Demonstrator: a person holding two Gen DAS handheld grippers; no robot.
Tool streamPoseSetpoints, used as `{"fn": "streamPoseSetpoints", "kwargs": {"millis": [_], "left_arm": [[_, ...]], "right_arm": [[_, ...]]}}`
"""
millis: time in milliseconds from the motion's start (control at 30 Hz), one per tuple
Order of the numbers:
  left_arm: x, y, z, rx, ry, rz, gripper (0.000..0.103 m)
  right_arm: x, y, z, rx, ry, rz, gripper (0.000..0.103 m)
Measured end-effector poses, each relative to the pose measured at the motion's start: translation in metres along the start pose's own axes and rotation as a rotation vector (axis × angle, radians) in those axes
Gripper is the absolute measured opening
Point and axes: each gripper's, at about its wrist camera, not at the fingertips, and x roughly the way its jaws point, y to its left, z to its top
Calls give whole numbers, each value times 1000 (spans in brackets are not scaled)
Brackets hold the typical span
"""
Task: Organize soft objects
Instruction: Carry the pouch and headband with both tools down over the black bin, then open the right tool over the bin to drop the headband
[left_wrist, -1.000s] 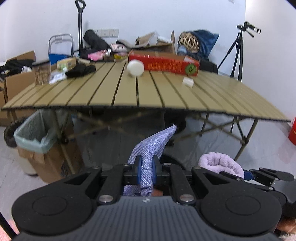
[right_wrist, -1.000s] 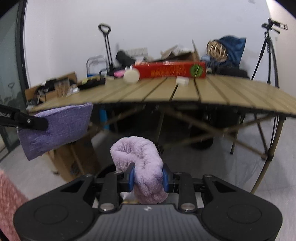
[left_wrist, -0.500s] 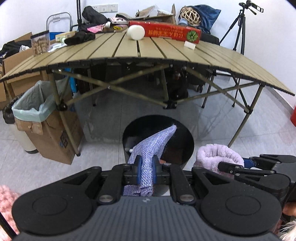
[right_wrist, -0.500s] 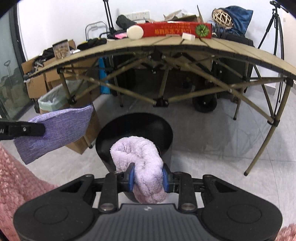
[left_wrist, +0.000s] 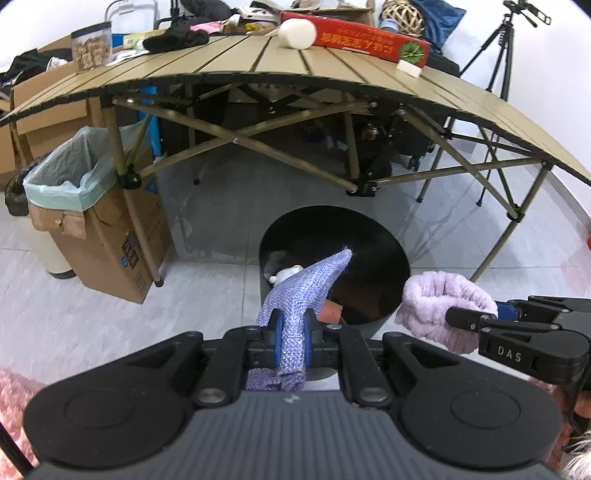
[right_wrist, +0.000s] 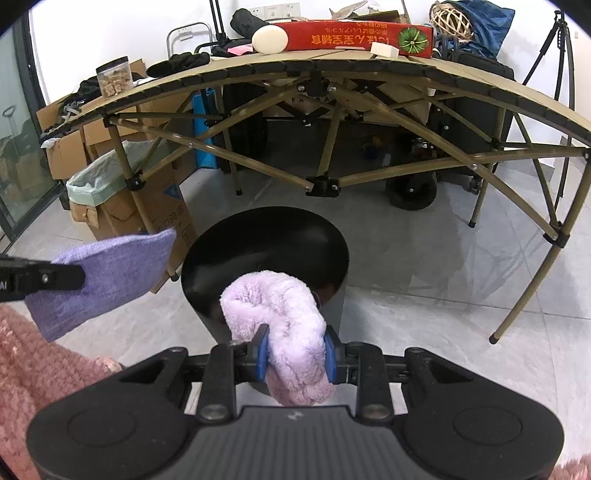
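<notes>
My left gripper (left_wrist: 292, 339) is shut on a purple knitted cloth (left_wrist: 308, 288) whose tip hangs over the open black bin (left_wrist: 400, 258) on the floor. My right gripper (right_wrist: 295, 352) is shut on a fluffy lilac scrunchie-like band (right_wrist: 275, 306), held just above the near rim of the same black bin (right_wrist: 207, 258). The right gripper (left_wrist: 476, 317) with the lilac band (left_wrist: 439, 299) shows at the right of the left wrist view. The left gripper (right_wrist: 79, 277) and purple cloth (right_wrist: 110, 273) show at the left of the right wrist view. A small white soft item (left_wrist: 286, 274) lies inside the bin.
A folding slatted table (left_wrist: 332, 70) stands behind the bin, its legs (right_wrist: 321, 184) close by. On it lie a red box (right_wrist: 354, 35), a white round object (right_wrist: 269, 38) and a jar (left_wrist: 91, 45). A lined cardboard bin (left_wrist: 85, 206) stands left. A pink fuzzy sleeve (right_wrist: 33, 373) shows.
Both grippers have sunk and tipped downward. The tabletop rose out of centre view, and the black bin came into view beneath both held items.
</notes>
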Motion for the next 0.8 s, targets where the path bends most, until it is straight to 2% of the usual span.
{"fn": "streamPoseSetpoints", "kwargs": {"millis": [300, 533, 800], "left_arm": [[17, 14, 9, -32, 16, 37, 12], [22, 17, 22, -48, -13, 47, 12], [38, 24, 39, -66, -16, 48, 12]], "right_arm": [[32, 3, 26, -13, 5, 29, 28], [67, 14, 48, -61, -13, 39, 28], [106, 18, 57, -89, 20, 31, 28]]}}
